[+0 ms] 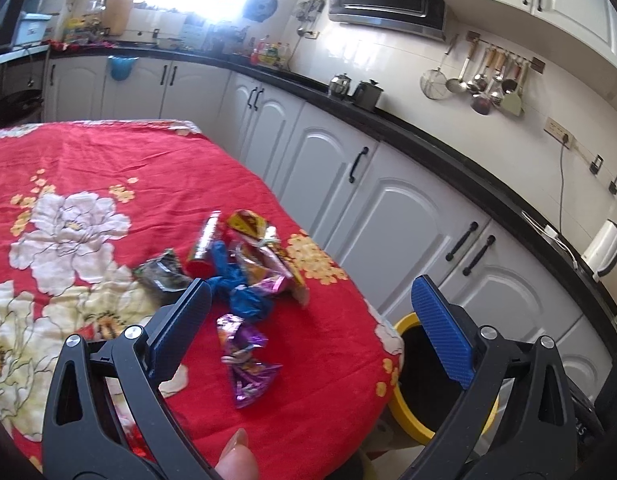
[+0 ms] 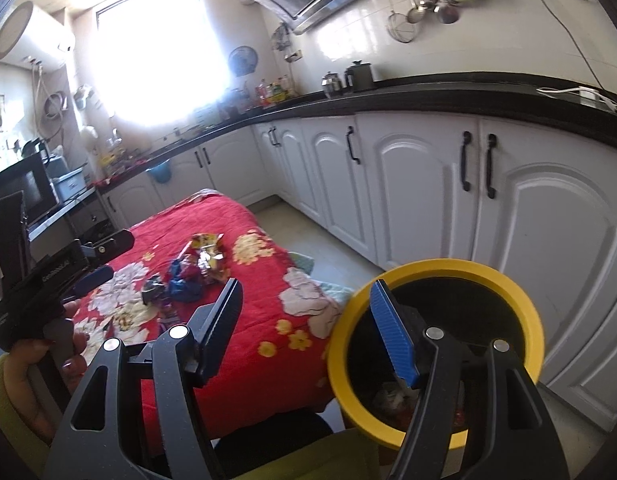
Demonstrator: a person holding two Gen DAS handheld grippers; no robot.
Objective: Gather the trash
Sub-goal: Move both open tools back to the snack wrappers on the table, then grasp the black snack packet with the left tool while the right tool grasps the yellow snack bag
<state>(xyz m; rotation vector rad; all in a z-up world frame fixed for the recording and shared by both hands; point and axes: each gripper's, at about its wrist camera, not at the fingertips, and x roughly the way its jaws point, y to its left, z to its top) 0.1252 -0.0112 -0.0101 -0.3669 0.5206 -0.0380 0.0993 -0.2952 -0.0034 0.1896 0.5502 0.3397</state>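
A pile of crumpled wrappers lies on the table's red flowered cloth [image 1: 108,160]: a purple wrapper [image 1: 244,360] nearest, a blue one [image 1: 236,288], a red and silver tube [image 1: 204,248], a yellow and silver wrapper [image 1: 264,248] and a dark one [image 1: 164,272]. My left gripper [image 1: 311,284] hangs open just short of the pile, nothing between its fingers. A yellow-rimmed bin [image 2: 448,268] stands on the floor beside the table, with some trash [image 2: 392,396] in its bottom. Over the bin's near-left rim my right gripper [image 2: 306,286] stands open and empty. The right wrist view also shows the wrapper pile [image 2: 196,268] and the left gripper [image 2: 114,256].
White cabinets [image 2: 428,184] under a black counter [image 1: 428,136] run along the right, close behind the bin [image 1: 404,412]. Two kettles [image 1: 356,90] stand on the counter. A person's hand [image 2: 36,360] in a yellow-green sleeve holds the left gripper.
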